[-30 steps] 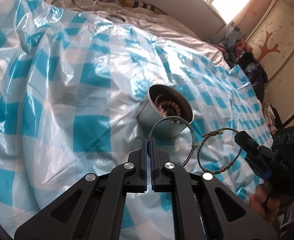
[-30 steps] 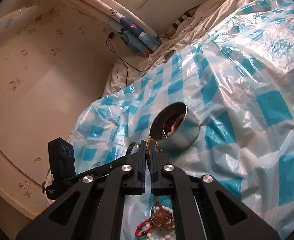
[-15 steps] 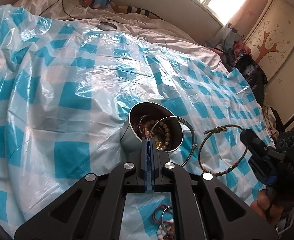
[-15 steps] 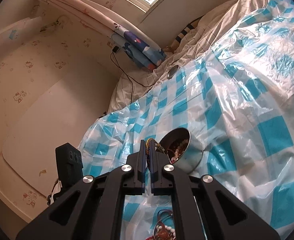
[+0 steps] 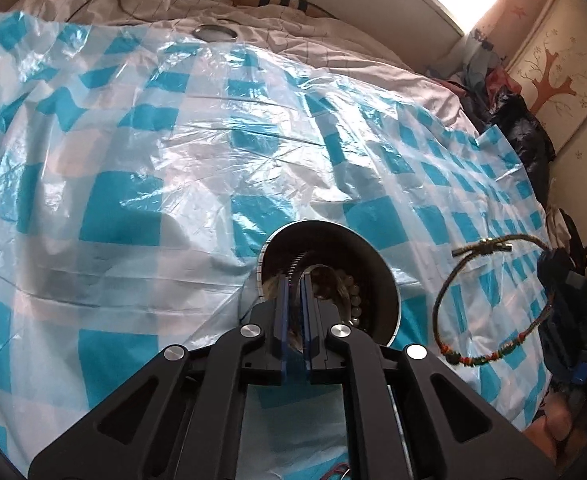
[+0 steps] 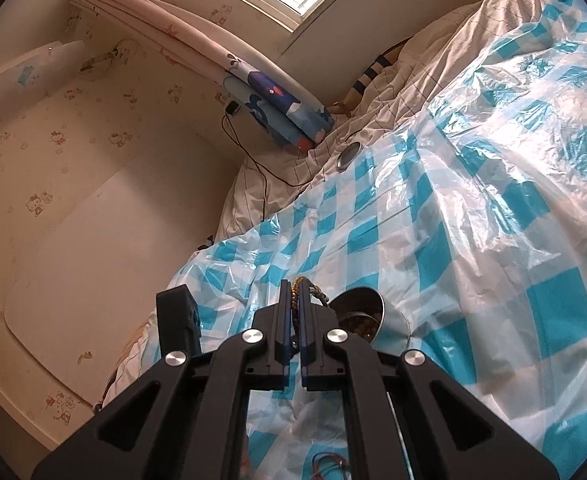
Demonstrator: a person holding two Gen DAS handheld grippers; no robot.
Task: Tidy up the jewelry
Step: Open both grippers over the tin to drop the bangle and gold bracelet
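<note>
my left claw [image 5: 293, 280], clamped on a silver bangle [image 5: 325, 270] over the tin [image 5: 377, 264], must part next; right claw [image 6: 294, 294] grips the braided bracelet [image 5: 489, 304]

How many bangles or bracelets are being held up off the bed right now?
2. A silver bangle in the left hand-held gripper over the tin; a braided bracelet in the right hand-held gripper. More lie inside the tin, partly hidden.

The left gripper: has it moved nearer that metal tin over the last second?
Yes. The left gripper has closed in on the metal tin; its tips now sit at the tin's open mouth.
</note>
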